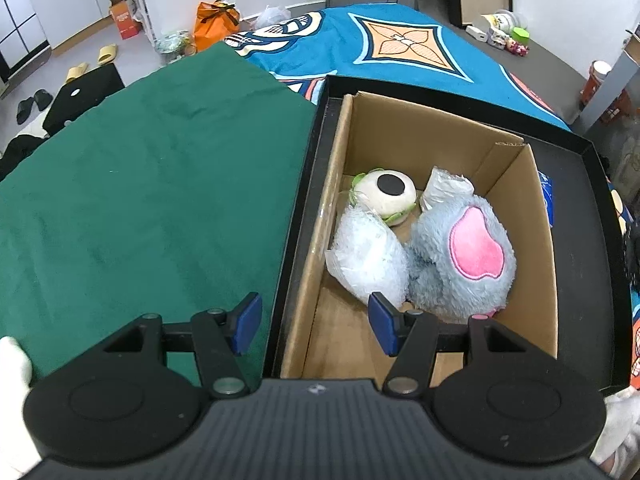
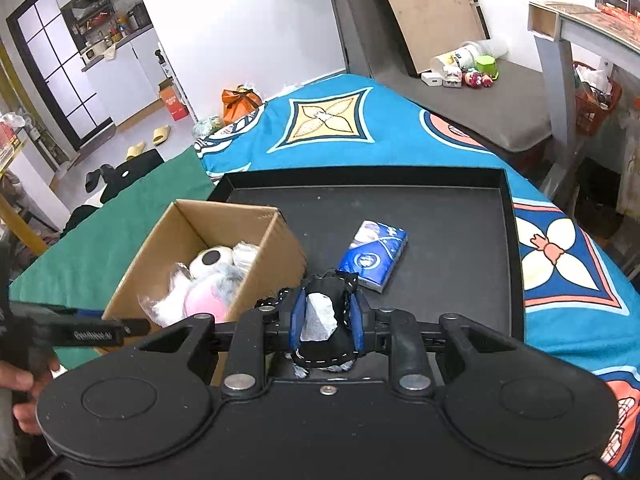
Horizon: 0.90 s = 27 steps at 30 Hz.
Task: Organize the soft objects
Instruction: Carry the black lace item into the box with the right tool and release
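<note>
left claw point(image 1: 315, 328) spread wide, nothing in it, hovering over the near edge of the cardboard box point(image 1: 536, 216). inside the box: grey plush with pink patch point(image 1: 464, 256), white plush with black dot point(image 1: 386, 196), bagged fluffy white item point(image 1: 368, 260). right claw point(image 2: 326, 318) clenched on a black stitched soft pouch point(image 2: 320, 324), just right of the box above the black tray point(image 2: 460, 208). blue tissue pack point(image 2: 374, 256) lies on the tray, right of the box.

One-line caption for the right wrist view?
Right tool shut on a black fabric toy, beside the cardboard box of plush items on the black tray.
</note>
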Each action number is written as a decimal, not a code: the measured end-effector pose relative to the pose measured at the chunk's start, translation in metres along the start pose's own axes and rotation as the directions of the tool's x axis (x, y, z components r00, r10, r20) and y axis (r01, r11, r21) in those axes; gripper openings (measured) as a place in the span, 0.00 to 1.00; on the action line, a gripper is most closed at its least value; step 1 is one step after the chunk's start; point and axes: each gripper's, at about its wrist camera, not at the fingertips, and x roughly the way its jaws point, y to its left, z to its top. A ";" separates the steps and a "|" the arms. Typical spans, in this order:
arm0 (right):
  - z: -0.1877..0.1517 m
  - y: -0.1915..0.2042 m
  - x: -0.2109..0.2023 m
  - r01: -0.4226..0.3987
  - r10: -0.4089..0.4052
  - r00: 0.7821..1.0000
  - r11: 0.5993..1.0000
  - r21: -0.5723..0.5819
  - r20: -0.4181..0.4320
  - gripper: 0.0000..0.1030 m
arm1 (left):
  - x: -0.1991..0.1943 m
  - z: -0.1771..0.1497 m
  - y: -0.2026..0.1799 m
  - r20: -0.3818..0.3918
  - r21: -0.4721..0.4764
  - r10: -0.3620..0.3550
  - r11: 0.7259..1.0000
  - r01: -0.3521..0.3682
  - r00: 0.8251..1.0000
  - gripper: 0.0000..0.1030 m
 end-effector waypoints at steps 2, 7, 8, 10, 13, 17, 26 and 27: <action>0.003 0.007 0.001 -0.003 0.003 1.000 1.000 -0.007 0.005 0.23 | 0.003 -0.003 0.000 0.003 0.008 -0.012 1.000 0.012 1.000 0.55; 0.007 0.030 0.006 -0.025 0.025 1.000 0.999 -0.029 0.005 0.23 | 0.007 -0.011 0.001 0.020 0.039 -0.030 0.999 0.029 0.999 0.50; 0.008 0.035 0.007 -0.031 0.031 0.999 0.999 -0.036 0.004 0.23 | 0.007 -0.012 0.002 0.024 0.038 -0.038 0.999 0.037 0.999 0.47; 0.009 0.047 0.010 -0.048 0.048 0.999 0.998 -0.050 -0.001 0.23 | 0.008 -0.015 0.005 0.029 0.030 -0.049 0.998 0.048 0.998 0.43; 0.009 0.063 0.015 -0.068 0.068 0.998 0.995 -0.071 -0.010 0.23 | 0.008 -0.019 0.010 0.036 0.017 -0.067 0.998 0.067 0.997 0.35; 0.007 0.080 0.025 -0.090 0.087 0.995 0.992 -0.086 -0.039 0.23 | 0.006 -0.019 0.018 0.047 -0.001 -0.098 0.995 0.098 0.994 0.28; 0.001 0.112 0.038 -0.132 0.125 0.989 0.988 -0.083 -0.082 0.24 | 0.000 -0.023 0.027 0.066 -0.027 -0.134 0.990 0.136 0.989 0.21; 0.001 0.115 0.039 -0.137 0.131 0.988 0.987 -0.080 -0.085 0.24 | -0.001 -0.023 0.027 0.067 -0.028 -0.136 0.990 0.139 0.988 0.20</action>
